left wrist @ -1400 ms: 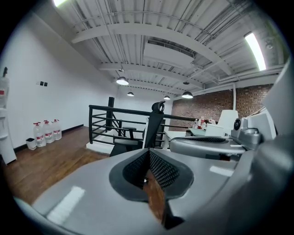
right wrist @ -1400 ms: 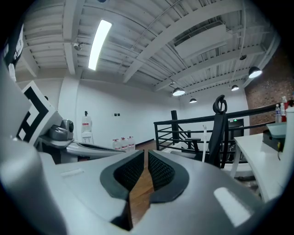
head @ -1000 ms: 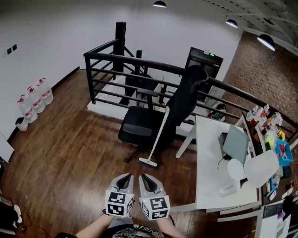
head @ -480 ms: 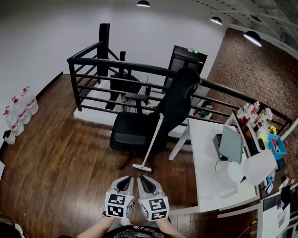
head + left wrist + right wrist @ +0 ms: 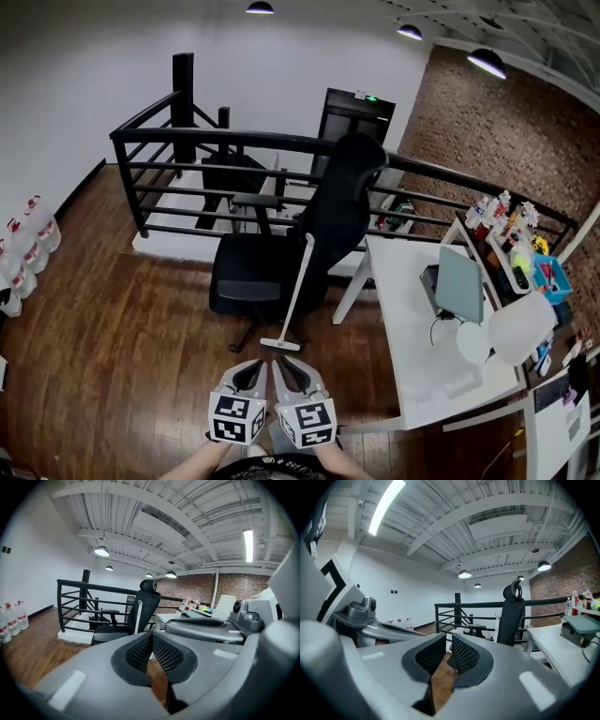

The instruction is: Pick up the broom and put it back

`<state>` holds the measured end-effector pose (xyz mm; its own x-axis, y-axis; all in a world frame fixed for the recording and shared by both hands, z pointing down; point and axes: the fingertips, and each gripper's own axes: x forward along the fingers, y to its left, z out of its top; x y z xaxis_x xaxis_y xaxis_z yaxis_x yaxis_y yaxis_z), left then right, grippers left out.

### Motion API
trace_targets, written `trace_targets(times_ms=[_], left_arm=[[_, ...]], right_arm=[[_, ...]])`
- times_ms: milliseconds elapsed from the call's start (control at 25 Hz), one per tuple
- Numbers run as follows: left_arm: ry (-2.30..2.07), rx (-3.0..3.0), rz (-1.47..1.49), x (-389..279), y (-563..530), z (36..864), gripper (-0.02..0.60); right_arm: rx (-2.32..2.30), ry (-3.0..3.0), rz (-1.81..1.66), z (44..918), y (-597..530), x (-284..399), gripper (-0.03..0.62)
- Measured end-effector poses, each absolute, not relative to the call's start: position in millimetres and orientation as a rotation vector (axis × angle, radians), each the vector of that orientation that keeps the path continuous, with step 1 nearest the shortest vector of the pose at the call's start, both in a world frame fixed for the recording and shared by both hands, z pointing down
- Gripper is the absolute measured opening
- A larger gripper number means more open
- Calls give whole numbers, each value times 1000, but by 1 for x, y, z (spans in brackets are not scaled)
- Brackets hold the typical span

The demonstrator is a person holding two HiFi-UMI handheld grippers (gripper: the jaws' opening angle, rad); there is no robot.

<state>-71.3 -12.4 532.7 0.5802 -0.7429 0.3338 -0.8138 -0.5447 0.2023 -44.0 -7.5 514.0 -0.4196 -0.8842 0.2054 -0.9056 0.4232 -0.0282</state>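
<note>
1. The broom (image 5: 294, 292) stood just left of the frame's centre in the head view. Its white handle leaned against the black office chair (image 5: 253, 272), and its head rested on the wooden floor (image 5: 122, 347).
2. Both claws sat at the bottom centre of that view, side by side, with their tips aimed up the frame towards the broom head.
3. The left gripper (image 5: 248, 373) lay below and slightly left of the broom head, near it but clear of it.
4. The right gripper (image 5: 292, 371) lay below and slightly right of the broom head, also apart from it.
5. In the left gripper view, the left gripper (image 5: 151, 640) was clenched, its mesh pads meeting at the tips with nothing between them.
6. There the broom (image 5: 137, 616) showed as a thin white stick above the jaws, a little left of centre, against the chair.
7. In the right gripper view, the right gripper (image 5: 447, 649) showed a narrow gap between its pads. Its jaws were opening, and only bare floor showed through the gap.
8. A white table (image 5: 403, 319) filled the right middle of the head view, beside the chair.
9. A black railing (image 5: 234, 141) ran across the upper half behind the chair.
</note>
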Motion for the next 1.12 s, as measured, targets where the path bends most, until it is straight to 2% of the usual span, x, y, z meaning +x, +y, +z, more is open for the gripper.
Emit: trace_targets(times_ms=[640, 1120], left_arm=[[-1271, 2504, 331, -24, -169, 536, 5], [-1264, 2491, 371, 27, -273, 544, 5]], right_arm=[[1640, -2535, 209, 507, -168, 5, 18], [1679, -2517, 293, 531, -285, 70, 80]])
